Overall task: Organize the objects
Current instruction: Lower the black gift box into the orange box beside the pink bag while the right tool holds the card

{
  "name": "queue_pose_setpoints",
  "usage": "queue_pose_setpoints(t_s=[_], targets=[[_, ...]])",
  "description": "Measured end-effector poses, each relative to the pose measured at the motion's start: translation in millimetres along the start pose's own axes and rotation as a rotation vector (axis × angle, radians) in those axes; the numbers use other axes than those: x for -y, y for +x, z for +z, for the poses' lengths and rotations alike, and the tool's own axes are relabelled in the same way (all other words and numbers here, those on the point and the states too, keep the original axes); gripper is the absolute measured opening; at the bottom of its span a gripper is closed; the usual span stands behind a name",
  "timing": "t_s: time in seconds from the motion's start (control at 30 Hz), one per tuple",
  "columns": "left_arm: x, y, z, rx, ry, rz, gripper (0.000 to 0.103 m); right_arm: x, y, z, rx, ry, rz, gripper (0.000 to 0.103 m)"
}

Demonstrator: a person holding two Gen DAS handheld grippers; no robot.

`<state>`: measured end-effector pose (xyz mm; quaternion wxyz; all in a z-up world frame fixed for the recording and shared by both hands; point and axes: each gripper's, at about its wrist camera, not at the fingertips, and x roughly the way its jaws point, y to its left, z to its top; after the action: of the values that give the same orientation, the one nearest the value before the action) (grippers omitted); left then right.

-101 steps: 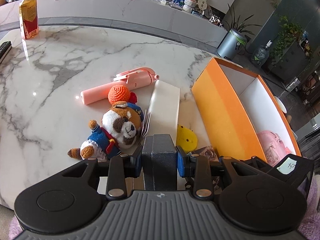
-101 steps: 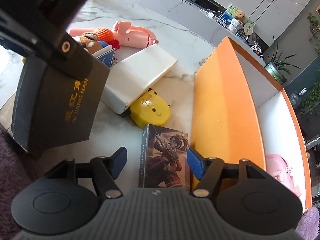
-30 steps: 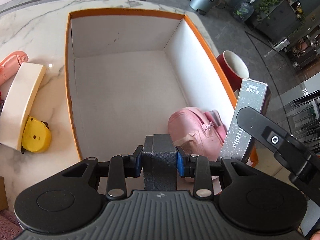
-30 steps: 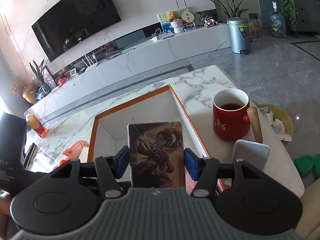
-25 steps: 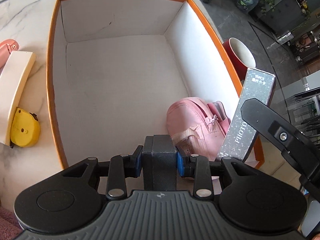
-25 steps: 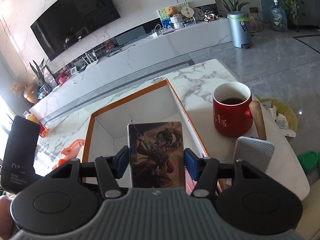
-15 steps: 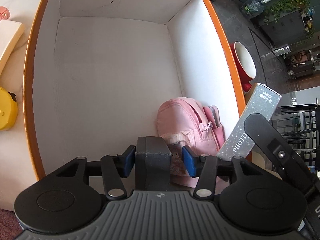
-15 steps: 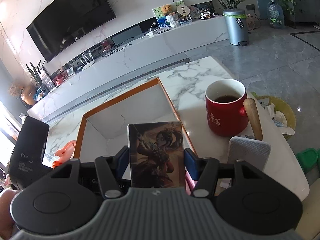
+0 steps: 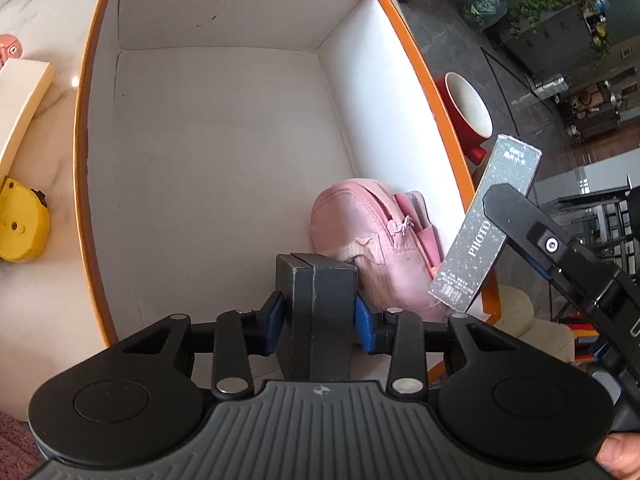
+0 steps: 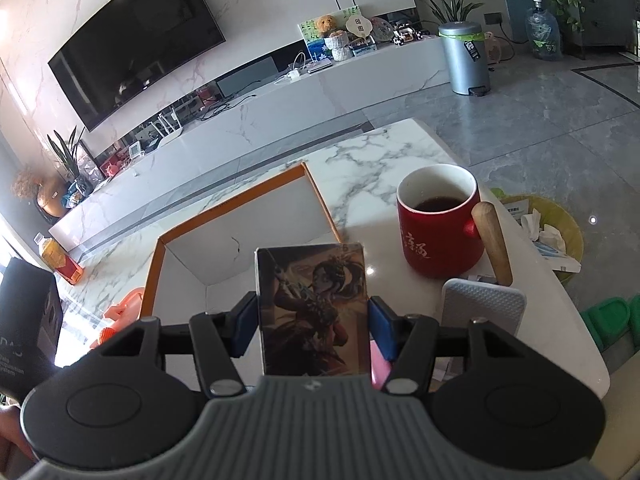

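Marble wall with black television (image 10: 136, 48), white console (image 10: 256, 120), grey tiled floor (image 10: 552, 120)

Pink pouch (image 9: 360, 236) partly hidden behind dark box (image 9: 322, 304); cream case (image 9: 20, 108) cut off at nine o'clock.

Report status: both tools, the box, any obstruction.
Left tool shut on black case, low inside orange box. Right tool shut on card pack over the box's rim. Pink bag beside the case; red mug close outside.
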<state>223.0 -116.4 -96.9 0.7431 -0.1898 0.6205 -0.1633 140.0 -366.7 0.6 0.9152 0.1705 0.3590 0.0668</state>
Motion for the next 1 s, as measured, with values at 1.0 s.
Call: queue_pose_setpoints(t_s=[1.0], targets=[[-28,-9,-2,0.026,-0.218,-0.134,0.060,-10,-11,1,-0.016,0.000,0.039,0.060]])
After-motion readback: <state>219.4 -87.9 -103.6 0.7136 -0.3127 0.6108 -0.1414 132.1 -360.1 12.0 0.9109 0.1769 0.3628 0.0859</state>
